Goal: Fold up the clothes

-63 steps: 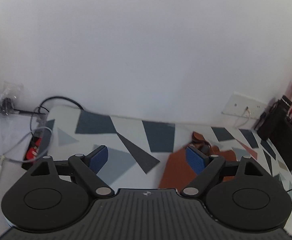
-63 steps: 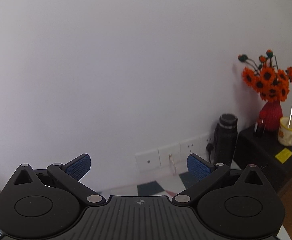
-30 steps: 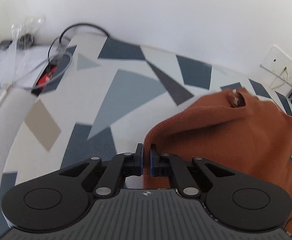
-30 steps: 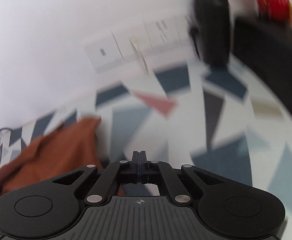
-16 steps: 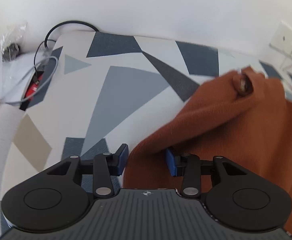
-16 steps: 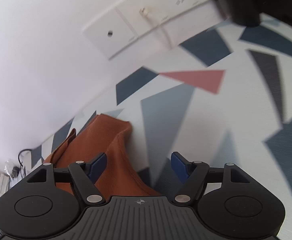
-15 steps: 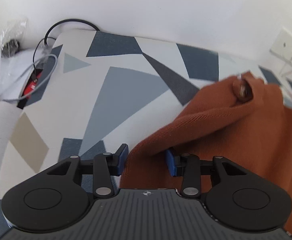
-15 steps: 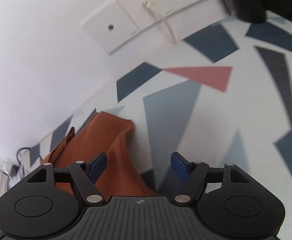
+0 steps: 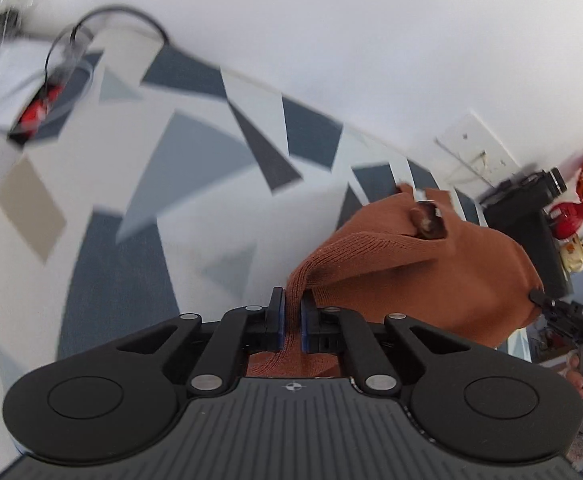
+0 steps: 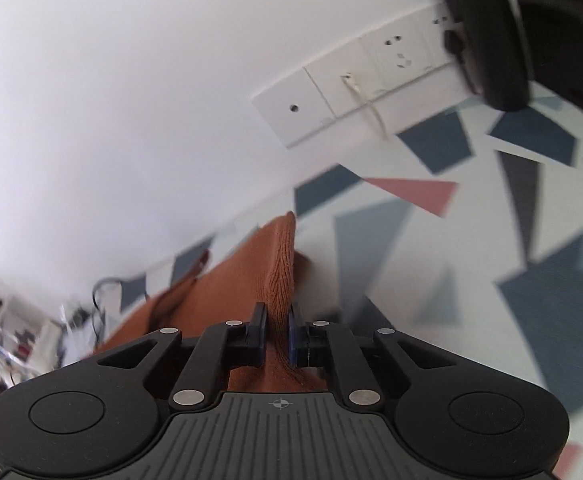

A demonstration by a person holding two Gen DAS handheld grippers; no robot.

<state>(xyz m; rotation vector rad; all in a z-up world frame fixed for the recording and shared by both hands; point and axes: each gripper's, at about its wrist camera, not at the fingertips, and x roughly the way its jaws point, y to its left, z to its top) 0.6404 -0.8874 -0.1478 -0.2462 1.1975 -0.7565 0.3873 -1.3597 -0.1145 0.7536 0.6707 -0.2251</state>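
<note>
White wall behind; patterned cloth of grey and blue triangles covers the surface, sockets on the wall at its far edge. Half a second back both grippers stood open at the sweater; now we have both clenched on it. Left gripper pinches a bunched knit edge of the sweater; right gripper pinches a ribbed edge on the socket side. The sweater is partly lifted, its far end near the sockets. We judge this the start of spreading or a first fold. Hard to tell: which parts are gripped, sleeve or hem. The sweater's near part is hidden behind the grippers. Motion blur smears the cloth.
</note>
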